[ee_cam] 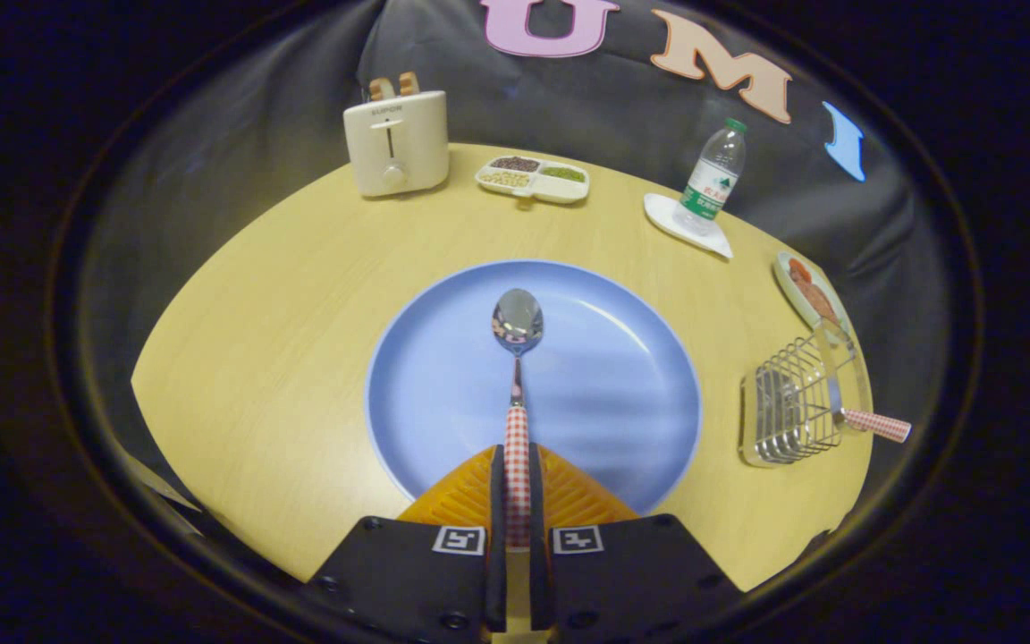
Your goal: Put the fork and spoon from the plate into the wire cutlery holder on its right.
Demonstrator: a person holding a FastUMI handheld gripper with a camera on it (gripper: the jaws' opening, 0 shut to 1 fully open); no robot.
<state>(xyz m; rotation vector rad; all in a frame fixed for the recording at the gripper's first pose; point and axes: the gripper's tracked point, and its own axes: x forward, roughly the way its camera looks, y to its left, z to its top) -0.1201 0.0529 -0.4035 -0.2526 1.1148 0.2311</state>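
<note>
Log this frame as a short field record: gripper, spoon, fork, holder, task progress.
gripper: gripper shut on the spoon's checked handle
spoon: spoon points ahead of the fingers, bowl over the blue plate
fork: checked handle sticks out of the wire cutlery holder, apparently the fork's
holder: on the table, right of the plate
progress: fork seems placed; spoon gripped, not yet in the holder

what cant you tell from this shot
- Spoon: the gripper is shut on its checked handle, whose end lies hidden between the fingers.
- Holder: one checked handle sticks out; the wires blur its head, so it is only presumably the fork.
- Tray beside the toaster: contents too small to name.
- Bottle: label too small.
</note>
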